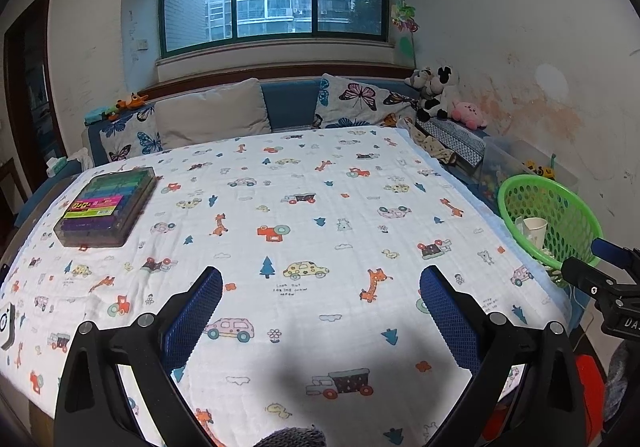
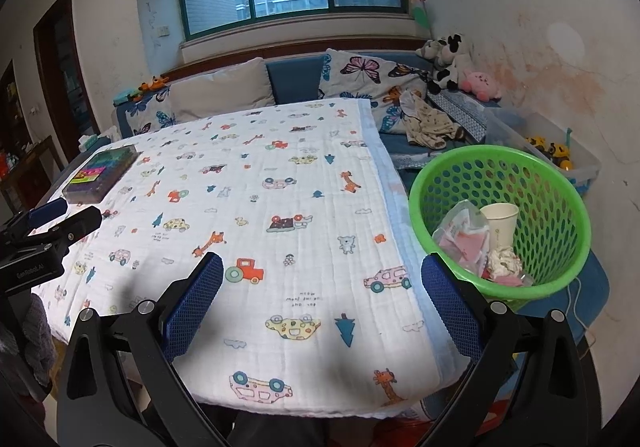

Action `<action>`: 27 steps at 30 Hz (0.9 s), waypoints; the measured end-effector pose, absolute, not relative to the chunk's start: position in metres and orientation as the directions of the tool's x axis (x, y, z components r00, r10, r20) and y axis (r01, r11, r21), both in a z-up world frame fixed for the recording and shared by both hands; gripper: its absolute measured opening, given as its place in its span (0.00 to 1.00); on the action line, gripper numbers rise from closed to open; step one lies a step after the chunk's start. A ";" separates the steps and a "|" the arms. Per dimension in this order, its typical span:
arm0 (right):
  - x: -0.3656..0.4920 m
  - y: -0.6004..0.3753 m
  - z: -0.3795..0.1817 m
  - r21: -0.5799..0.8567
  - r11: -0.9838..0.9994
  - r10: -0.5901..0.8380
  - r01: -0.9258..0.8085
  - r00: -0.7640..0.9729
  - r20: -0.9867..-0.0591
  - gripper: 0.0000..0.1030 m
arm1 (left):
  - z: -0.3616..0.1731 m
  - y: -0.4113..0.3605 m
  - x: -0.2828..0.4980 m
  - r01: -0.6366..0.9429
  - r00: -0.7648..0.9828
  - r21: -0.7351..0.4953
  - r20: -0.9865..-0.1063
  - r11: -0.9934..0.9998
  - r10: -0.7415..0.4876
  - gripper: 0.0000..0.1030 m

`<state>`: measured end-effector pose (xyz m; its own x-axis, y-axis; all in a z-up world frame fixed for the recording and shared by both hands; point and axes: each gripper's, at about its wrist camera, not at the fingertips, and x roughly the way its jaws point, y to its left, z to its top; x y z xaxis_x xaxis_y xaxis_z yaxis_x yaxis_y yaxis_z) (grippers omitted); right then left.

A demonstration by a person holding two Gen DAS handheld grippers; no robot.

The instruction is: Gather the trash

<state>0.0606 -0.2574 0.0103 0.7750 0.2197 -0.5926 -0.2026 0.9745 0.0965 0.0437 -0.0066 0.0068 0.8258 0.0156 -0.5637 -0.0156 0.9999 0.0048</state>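
Observation:
A green perforated basket stands off the table's right edge. It holds a white paper cup, a clear plastic bag with pink paper and a crumpled paper ball. The basket and cup also show in the left wrist view. My left gripper is open and empty above the patterned cloth. My right gripper is open and empty over the cloth's right part, left of the basket.
A box of coloured pens lies at the cloth's far left. Pillows, stuffed toys and a clear bin with toy trucks sit behind and right. The other gripper shows at each view's edge.

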 end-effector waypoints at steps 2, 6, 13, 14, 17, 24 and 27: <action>0.060 -0.257 0.010 0.098 0.974 0.220 -0.202 0.775 -0.593 0.96 | 0.007 -0.007 0.043 -0.016 0.826 0.004 -0.564 1.000 0.016 0.93; 0.060 -0.258 0.012 0.098 0.975 0.217 -0.198 0.776 -0.592 0.96 | 0.007 -0.006 0.043 -0.017 0.826 0.005 -0.563 1.000 0.017 0.93; 0.059 -0.261 0.011 0.096 0.976 0.213 -0.195 0.780 -0.589 0.96 | 0.007 -0.007 0.041 -0.017 0.825 0.005 -0.565 1.000 0.016 0.93; 0.059 -0.261 0.011 0.095 0.976 0.212 -0.194 0.780 -0.588 0.96 | 0.007 -0.006 0.041 -0.017 0.825 0.004 -0.564 1.000 0.016 0.93; 0.059 -0.261 0.011 0.094 0.977 0.211 -0.194 0.780 -0.589 0.96 | 0.007 -0.007 0.040 -0.017 0.826 0.004 -0.564 1.000 0.016 0.93; 0.058 -0.261 0.010 0.094 0.976 0.212 -0.194 0.781 -0.587 0.96 | 0.007 -0.008 0.039 -0.015 0.826 0.003 -0.564 1.000 0.014 0.93; 0.058 -0.261 0.010 0.092 0.977 0.210 -0.194 0.781 -0.588 0.96 | 0.007 -0.010 0.037 -0.016 0.826 0.008 -0.564 1.000 0.018 0.93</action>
<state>0.0580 -0.2612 0.0104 0.7813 0.2105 -0.5877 -0.1936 0.9767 0.0925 0.0373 -0.0098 0.0071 0.8258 0.0178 -0.5637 -0.0163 0.9998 0.0077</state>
